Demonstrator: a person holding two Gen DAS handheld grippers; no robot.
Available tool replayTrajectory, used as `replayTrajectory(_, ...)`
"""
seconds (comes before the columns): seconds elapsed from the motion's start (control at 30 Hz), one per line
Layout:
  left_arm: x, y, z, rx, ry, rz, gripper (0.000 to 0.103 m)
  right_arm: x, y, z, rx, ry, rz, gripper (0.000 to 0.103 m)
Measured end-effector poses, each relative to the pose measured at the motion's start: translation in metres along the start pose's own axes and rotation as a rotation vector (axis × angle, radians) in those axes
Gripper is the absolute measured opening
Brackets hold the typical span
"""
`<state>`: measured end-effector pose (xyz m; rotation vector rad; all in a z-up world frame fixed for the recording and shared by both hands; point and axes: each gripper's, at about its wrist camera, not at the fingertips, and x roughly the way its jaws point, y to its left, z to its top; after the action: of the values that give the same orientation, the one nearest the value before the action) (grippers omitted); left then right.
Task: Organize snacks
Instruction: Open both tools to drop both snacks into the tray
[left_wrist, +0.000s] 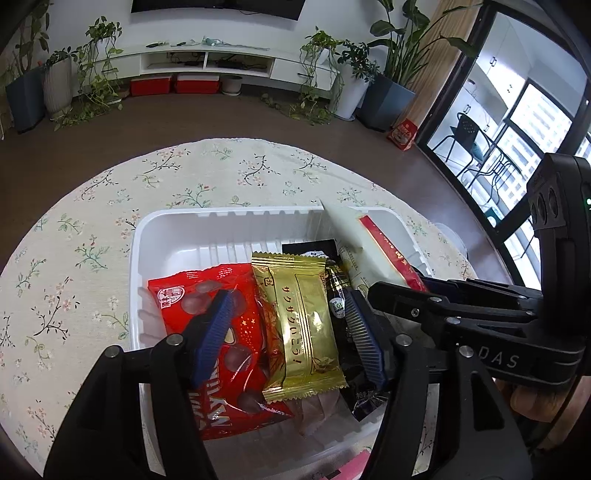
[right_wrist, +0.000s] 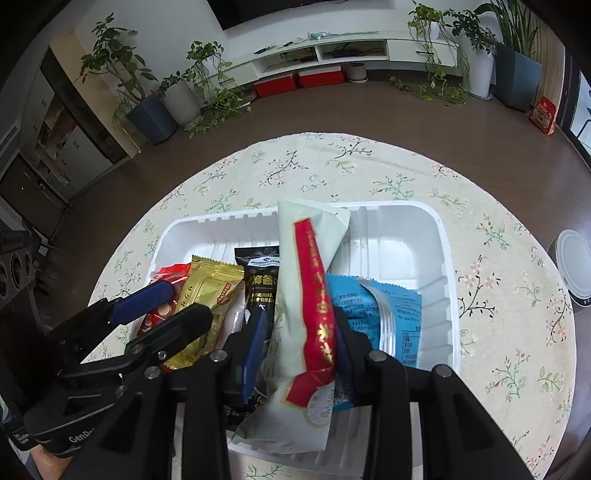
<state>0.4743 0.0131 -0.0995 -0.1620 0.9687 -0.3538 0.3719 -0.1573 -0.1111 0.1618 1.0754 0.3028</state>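
Note:
A white plastic tray (left_wrist: 173, 236) (right_wrist: 436, 236) sits on a floral tablecloth. In it lie a red chocolate bag (left_wrist: 229, 332), a gold wafer packet (left_wrist: 303, 325) (right_wrist: 210, 295), a black packet (right_wrist: 260, 291) and a blue packet (right_wrist: 395, 314). My left gripper (left_wrist: 288, 332) is open above the gold packet, its fingers straddling it. My right gripper (right_wrist: 299, 343) is shut on a white packet with a red stripe (right_wrist: 310, 295), held over the tray's middle; that packet also shows in the left wrist view (left_wrist: 365, 243).
A round table with a floral cloth (right_wrist: 369, 166) holds the tray. A lidded container (right_wrist: 572, 266) stands at the table's right edge. Beyond are brown floor, potted plants and a white TV cabinet (left_wrist: 221, 59).

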Motion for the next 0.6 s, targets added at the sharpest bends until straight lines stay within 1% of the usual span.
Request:
replayTrajectory(0.17, -0.002, 0.004, -0.002, -0.004, -0.003, 0.001, 0.062, -0.003, 0.0, -0.001, -0.001, -0.005, 0.001, 0.04)
replayTrajectory(0.2, -0.003, 0.004, -0.002, -0.003, -0.003, 0.002, 0.063, -0.004, 0.0, -0.001, 0.001, -0.01, 0.001, 0.041)
replayTrajectory(0.27, -0.006, 0.005, -0.002, -0.002, -0.012, 0.005, 0.068, -0.008, -0.002, -0.002, 0.007, -0.023, 0.004, 0.046)
replayTrajectory(0.33, -0.01, 0.005, -0.003, -0.004, -0.025, 0.007, 0.077, -0.012, -0.003, -0.002, 0.015, -0.039, 0.004, 0.052)
replayTrajectory(0.37, -0.012, 0.006, -0.004, -0.005, -0.03, 0.008, 0.08, -0.014, -0.004, -0.003, 0.019, -0.045, 0.006, 0.058)
replayTrajectory(0.4, -0.014, 0.007, -0.004, -0.007, -0.034, 0.008, 0.087, -0.016, -0.005, -0.003, 0.025, -0.052, 0.009, 0.061)
replayTrajectory(0.43, -0.016, 0.008, -0.005, -0.008, -0.039, 0.007, 0.092, -0.018, -0.006, -0.004, 0.031, -0.056, 0.008, 0.061)
replayTrajectory(0.6, -0.031, 0.011, -0.01, -0.02, -0.049, 0.005, 0.093, -0.029, -0.01, -0.006, 0.048, -0.079, 0.013, 0.063)
